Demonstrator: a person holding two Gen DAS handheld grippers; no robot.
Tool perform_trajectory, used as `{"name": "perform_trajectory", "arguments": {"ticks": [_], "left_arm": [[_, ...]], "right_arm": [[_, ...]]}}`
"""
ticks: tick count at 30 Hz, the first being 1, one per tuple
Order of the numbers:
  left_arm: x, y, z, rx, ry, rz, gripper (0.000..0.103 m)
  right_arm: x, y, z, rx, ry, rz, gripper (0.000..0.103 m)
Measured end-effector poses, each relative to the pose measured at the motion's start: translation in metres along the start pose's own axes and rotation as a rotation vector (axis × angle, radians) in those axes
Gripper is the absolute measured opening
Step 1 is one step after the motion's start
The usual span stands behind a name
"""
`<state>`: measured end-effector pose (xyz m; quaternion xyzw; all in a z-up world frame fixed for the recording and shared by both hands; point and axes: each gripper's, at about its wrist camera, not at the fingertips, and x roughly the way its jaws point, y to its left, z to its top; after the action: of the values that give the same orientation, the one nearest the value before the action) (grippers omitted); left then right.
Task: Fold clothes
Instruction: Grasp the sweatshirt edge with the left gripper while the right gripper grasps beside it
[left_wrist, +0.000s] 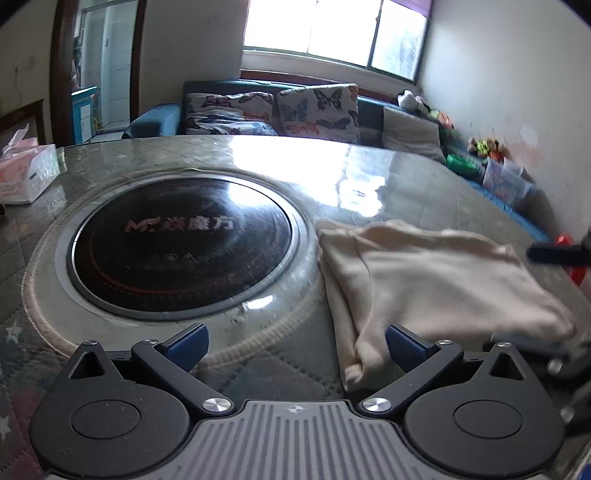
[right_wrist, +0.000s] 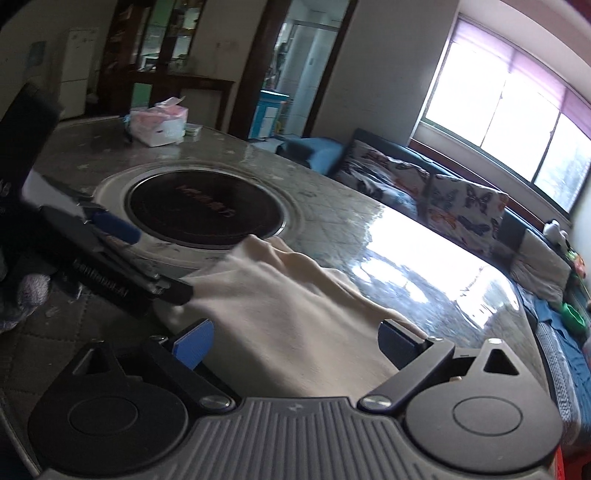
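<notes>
A cream garment (left_wrist: 436, 284) lies folded into a flat bundle on the glass-topped table (left_wrist: 221, 155), right of the round black hob. My left gripper (left_wrist: 295, 347) is open just above the table, its right finger over the garment's near left corner, nothing between the fingers. In the right wrist view the same garment (right_wrist: 295, 310) spreads out under my right gripper (right_wrist: 299, 343), which is open with the cloth lying between and below its fingers. The left gripper (right_wrist: 122, 254) shows there at the cloth's left edge. A dark fingertip of the right gripper (left_wrist: 557, 254) pokes in at the far right.
A round black induction hob (left_wrist: 181, 240) is set in the table centre. A tissue box (left_wrist: 26, 173) stands at the far left edge. Behind the table runs a sofa with butterfly cushions (left_wrist: 317, 110) and toys (left_wrist: 484, 147) along the right wall.
</notes>
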<state>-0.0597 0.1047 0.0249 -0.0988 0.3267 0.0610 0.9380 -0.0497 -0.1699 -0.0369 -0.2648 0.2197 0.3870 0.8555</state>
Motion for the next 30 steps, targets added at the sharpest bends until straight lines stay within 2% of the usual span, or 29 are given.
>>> {"name": "perform_trajectory", "arguments": {"ticks": [3, 8, 12, 13, 17, 18, 25, 30], "left_arm": [[-0.008, 0.009, 0.01, -0.024, -0.029, 0.021, 0.103], [-0.011, 0.031, 0.025, -0.119, -0.025, 0.031, 0.102], [-0.01, 0.042, 0.029, -0.213, 0.005, -0.002, 0.096], [-0.009, 0.044, 0.03, -0.232, 0.011, -0.011, 0.094], [-0.006, 0.041, 0.03, -0.271, 0.028, -0.047, 0.094], [-0.005, 0.039, 0.03, -0.277, 0.034, -0.057, 0.094], [0.009, 0.03, 0.033, -0.363, 0.095, -0.126, 0.094], [0.021, 0.025, 0.036, -0.436, 0.137, -0.164, 0.094]], "right_arm": [[0.001, 0.008, 0.003, -0.038, 0.003, 0.024, 0.095], [0.01, 0.033, 0.009, -0.131, 0.006, 0.086, 0.089], [0.021, 0.056, 0.015, -0.208, 0.015, 0.13, 0.076], [0.023, 0.061, 0.016, -0.229, 0.018, 0.137, 0.07], [0.036, 0.076, 0.018, -0.286, 0.04, 0.132, 0.059], [0.038, 0.076, 0.019, -0.282, 0.042, 0.134, 0.057], [0.043, 0.065, 0.024, -0.197, 0.054, 0.17, 0.022], [0.031, 0.04, 0.028, -0.054, 0.024, 0.207, 0.017]]}}
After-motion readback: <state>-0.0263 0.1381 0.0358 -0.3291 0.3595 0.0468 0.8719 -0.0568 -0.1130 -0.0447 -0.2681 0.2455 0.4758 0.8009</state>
